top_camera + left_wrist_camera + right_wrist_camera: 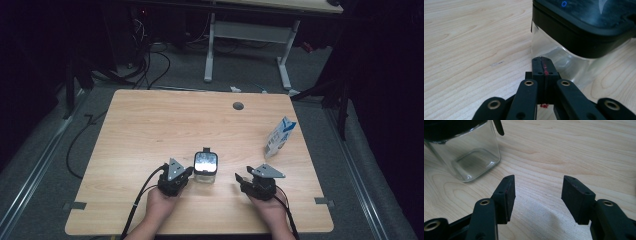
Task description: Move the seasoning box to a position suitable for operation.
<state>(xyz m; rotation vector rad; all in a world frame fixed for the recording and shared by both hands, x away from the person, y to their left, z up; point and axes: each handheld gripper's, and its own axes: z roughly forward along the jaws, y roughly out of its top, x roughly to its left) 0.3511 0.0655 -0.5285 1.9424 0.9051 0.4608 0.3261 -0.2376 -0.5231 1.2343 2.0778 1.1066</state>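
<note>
beside the glass jar (205, 169), left claw (187, 172) closed, right claw (239, 177) agape.

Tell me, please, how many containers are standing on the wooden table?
2. A glass jar with a black lid stands near the front edge, between the left gripper and the right gripper. A small blue-and-white carton stands toward the right edge.

Wide bare tabletop (165, 125) lies ahead; the glass jar (205, 167) (between my claws) and the carton (279, 136) block.
</note>
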